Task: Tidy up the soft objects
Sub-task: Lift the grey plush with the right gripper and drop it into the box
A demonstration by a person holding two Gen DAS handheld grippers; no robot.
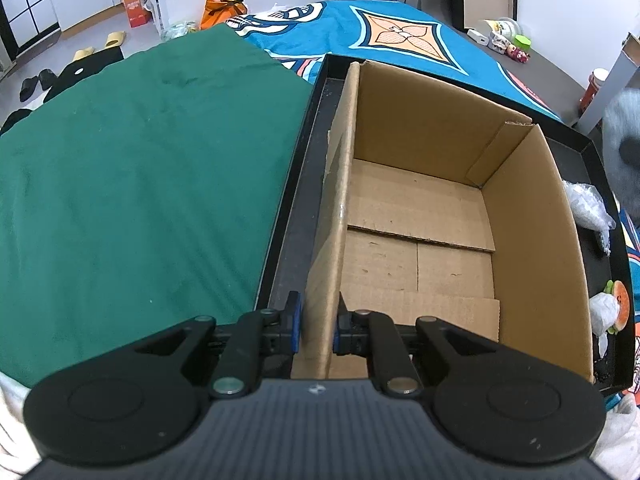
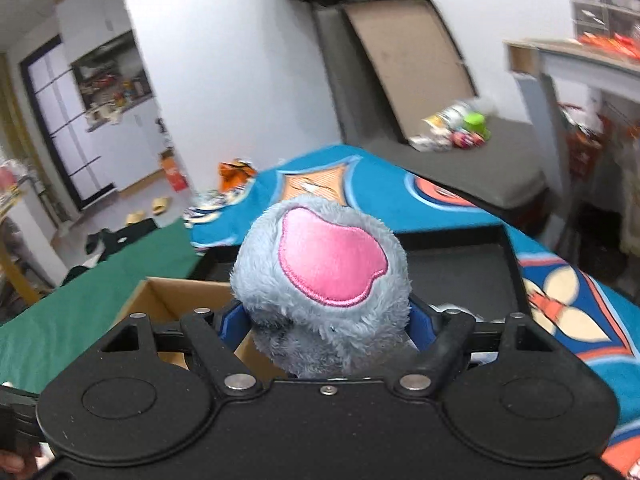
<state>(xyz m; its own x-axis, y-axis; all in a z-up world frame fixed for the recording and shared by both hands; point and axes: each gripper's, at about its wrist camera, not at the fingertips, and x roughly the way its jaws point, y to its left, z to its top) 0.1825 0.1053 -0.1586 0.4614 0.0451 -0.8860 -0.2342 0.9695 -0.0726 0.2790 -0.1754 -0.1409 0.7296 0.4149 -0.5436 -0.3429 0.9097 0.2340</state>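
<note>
the left gripper (image 1: 317, 326) is clamped on the near wall of the cardboard box (image 1: 420, 216), one finger outside and one inside, so the box is kept steady. the box is empty and sits in a black tray (image 1: 298, 208). the right gripper (image 2: 326, 322) is closed around a grey plush toy (image 2: 320, 284) with a pink patch; its blue pads (image 2: 230, 322) press the fur from both sides, and most of the toy bulges out ahead of the fingers. the box opening is just below and to the left of these fingers.

what could go wrong: the grip seems to catch only the back part of the soft body, so i think the toy may slip forward out of the pads. if it is let go too early, it could land on the tray beside the box. the toy could also catch the box wall and tilt it, if the left fingers loosen.
</note>
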